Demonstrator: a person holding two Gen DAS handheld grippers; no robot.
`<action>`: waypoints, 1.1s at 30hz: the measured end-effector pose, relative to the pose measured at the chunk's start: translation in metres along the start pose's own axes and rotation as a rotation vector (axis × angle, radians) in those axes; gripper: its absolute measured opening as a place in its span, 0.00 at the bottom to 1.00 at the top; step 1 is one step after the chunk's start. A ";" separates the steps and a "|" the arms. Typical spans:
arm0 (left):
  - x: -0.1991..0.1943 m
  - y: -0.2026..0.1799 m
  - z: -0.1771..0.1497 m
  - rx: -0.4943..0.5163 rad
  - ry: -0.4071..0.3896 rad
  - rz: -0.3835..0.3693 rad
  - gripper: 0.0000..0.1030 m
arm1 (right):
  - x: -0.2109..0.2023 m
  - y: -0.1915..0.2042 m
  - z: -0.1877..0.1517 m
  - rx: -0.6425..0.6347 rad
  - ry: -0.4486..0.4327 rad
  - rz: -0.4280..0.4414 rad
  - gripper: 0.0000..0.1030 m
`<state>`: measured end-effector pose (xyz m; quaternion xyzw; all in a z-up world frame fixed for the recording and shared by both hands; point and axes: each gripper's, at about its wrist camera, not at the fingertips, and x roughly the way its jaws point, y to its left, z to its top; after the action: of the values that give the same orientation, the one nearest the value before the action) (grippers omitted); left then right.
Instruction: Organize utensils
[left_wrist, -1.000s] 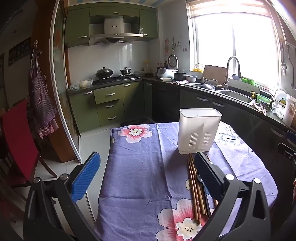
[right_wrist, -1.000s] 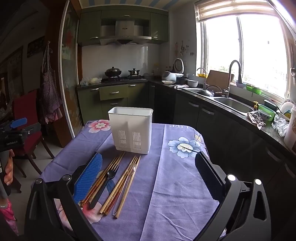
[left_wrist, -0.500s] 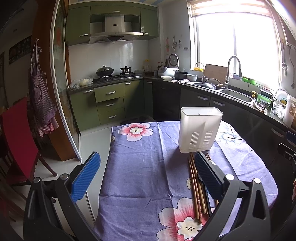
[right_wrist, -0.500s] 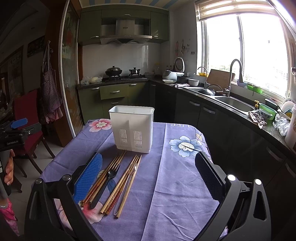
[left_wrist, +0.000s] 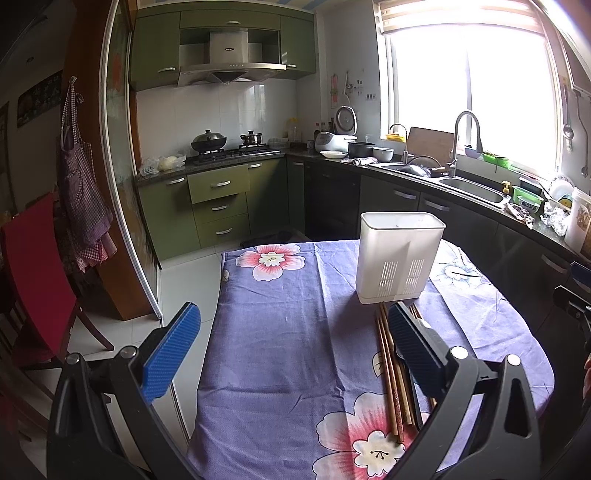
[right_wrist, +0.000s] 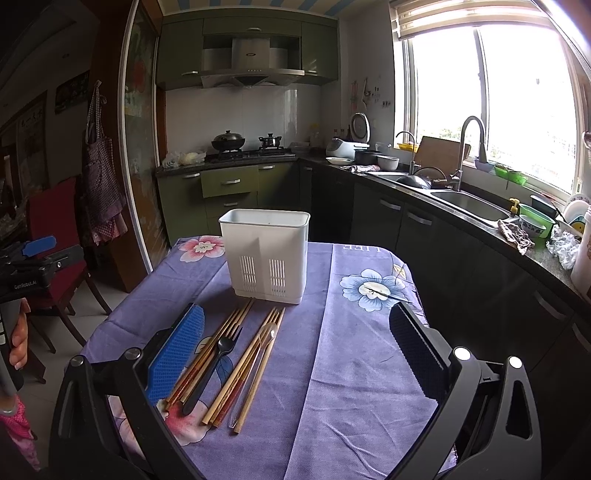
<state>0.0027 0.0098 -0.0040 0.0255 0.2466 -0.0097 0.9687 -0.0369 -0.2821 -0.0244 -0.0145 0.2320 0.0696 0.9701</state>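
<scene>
left claw: my left gripper (left_wrist: 291, 347) is spread wide, nothing between the blue pads, hovering over the near-left part of the table.
right claw: my right gripper (right_wrist: 295, 347) is spread just as wide and empty, over the near edge of the table.
holder: one white utensil holder (right_wrist: 266, 254) stands upright mid-table, slotted front toward me, top open. Cannot see inside it.
utensils: all lying flat on the purple floral tablecloth (right_wrist: 343, 369), just in front of the holder, long axes pointing toward it.
chopsticks: two bundles of wooden chopsticks (right_wrist: 225, 336). Left bundle sits partly under my right gripper's left pad; right bundle lies just beside it. Sticks overlap, exact count not readable.
fork: one black fork (right_wrist: 216, 363), lying on the left bundle, tines toward the holder.
spoon: one clear spoon (right_wrist: 258, 354), on the right bundle, bowl toward the holder.
left-cam view: the same chopsticks (left_wrist: 391, 373) run beneath my left gripper's right pad, which hides the fork and spoon.
obstructions: path from utensils to holder is open tablecloth.
surroundings: one red chair (left_wrist: 33, 280) left of the table, checked apron (left_wrist: 83, 188) hanging behind it, sink (right_wrist: 469, 205) and tap under the window on the right, two pots on the stove (left_wrist: 229, 147) at the back.
</scene>
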 end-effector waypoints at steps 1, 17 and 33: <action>0.000 0.000 0.000 0.000 0.001 0.000 0.94 | 0.001 0.001 -0.001 0.000 0.000 0.000 0.96; 0.001 0.001 -0.002 0.000 0.004 -0.003 0.94 | 0.002 0.001 -0.001 0.002 0.002 0.000 0.96; 0.005 -0.002 -0.005 0.003 0.009 -0.003 0.94 | 0.003 0.002 -0.004 0.001 0.004 0.004 0.96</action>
<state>0.0046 0.0076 -0.0112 0.0266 0.2509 -0.0114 0.9676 -0.0365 -0.2797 -0.0290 -0.0137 0.2339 0.0716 0.9695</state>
